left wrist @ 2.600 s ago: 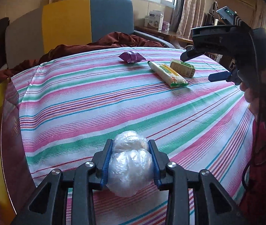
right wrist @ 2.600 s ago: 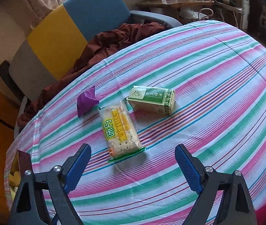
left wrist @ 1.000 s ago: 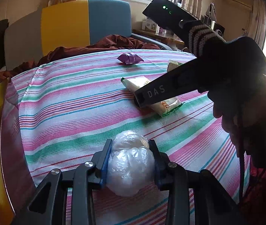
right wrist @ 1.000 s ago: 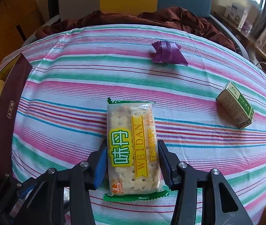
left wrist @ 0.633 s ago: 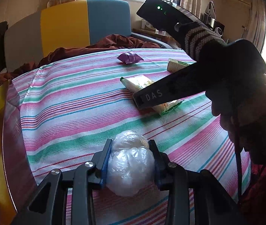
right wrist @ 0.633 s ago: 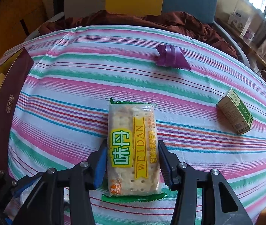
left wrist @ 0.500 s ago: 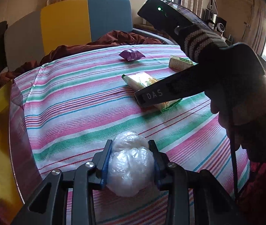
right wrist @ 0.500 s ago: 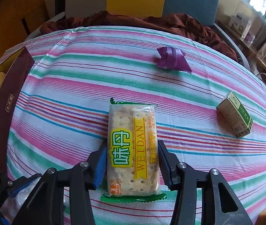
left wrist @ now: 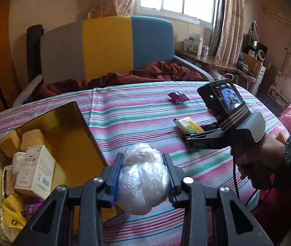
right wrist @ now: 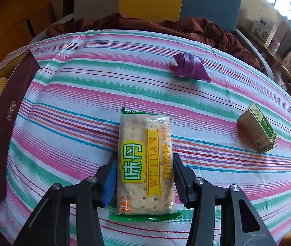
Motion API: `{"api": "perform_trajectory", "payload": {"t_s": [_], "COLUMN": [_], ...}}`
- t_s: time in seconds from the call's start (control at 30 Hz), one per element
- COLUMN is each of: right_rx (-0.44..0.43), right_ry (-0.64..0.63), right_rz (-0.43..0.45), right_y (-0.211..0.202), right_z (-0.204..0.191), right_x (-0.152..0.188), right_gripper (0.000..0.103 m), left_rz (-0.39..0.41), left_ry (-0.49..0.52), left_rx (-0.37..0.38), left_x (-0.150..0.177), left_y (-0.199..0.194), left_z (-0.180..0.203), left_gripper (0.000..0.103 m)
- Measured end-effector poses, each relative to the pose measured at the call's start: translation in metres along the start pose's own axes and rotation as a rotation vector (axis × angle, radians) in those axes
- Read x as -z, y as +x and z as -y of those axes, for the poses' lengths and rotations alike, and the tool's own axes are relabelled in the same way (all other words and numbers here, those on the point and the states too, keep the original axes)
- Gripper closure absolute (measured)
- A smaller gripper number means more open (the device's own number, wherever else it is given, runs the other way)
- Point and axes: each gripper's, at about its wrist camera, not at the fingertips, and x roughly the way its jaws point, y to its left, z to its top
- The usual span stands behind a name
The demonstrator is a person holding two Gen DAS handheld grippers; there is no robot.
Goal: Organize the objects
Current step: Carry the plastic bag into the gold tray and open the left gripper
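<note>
My left gripper (left wrist: pixel 143 177) is shut on a clear plastic-wrapped bundle (left wrist: pixel 143 176) and holds it above the striped tablecloth, just right of the open gold-lined box (left wrist: pixel 63 135). My right gripper (right wrist: pixel 144 176) is shut on a yellow-and-green cracker packet (right wrist: pixel 145 160), which lies lengthwise between its jaws on the cloth. The packet (left wrist: pixel 189 124) and the right gripper's body (left wrist: pixel 223 123) show at the right of the left wrist view. A purple wrapper (right wrist: pixel 189 67) lies further back and a green carton (right wrist: pixel 257 128) lies at the right.
The box holds a white carton (left wrist: pixel 35 171), yellow blocks (left wrist: pixel 21 141) and other packets; its dark red outer wall (right wrist: pixel 8 110) shows at the left. A sofa (left wrist: pixel 108 47) with a dark red blanket (left wrist: pixel 145 74) stands behind the table. A person's hand (left wrist: pixel 268 164) is at the right.
My left gripper has swung left with the bundle, so the open box now fills the left of its view. My right gripper stays closed around the cracker packet.
</note>
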Motion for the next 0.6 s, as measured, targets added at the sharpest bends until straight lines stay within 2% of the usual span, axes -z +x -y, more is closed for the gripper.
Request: {"api": "perform_trajectory", "payload": {"t_s": [0.3,0.6], "right_rx": [0.009,0.018], "right_ry": [-0.003,-0.009], "right_rz": [0.007,0.012], "right_y": [0.000,-0.001], "right_z": [-0.003,-0.003], "right_x": [0.002,0.003], "right_gripper": [0.052,0.052], "left_rz": [0.037,0.022], "left_ry": [-0.058,-0.098], "left_rx": [-0.109,-0.129], "left_x": [0.002,0.007], "left_y": [-0.026,-0.026], "left_z": [-0.039,-0.063], "left_gripper": [0.067,0.067]}}
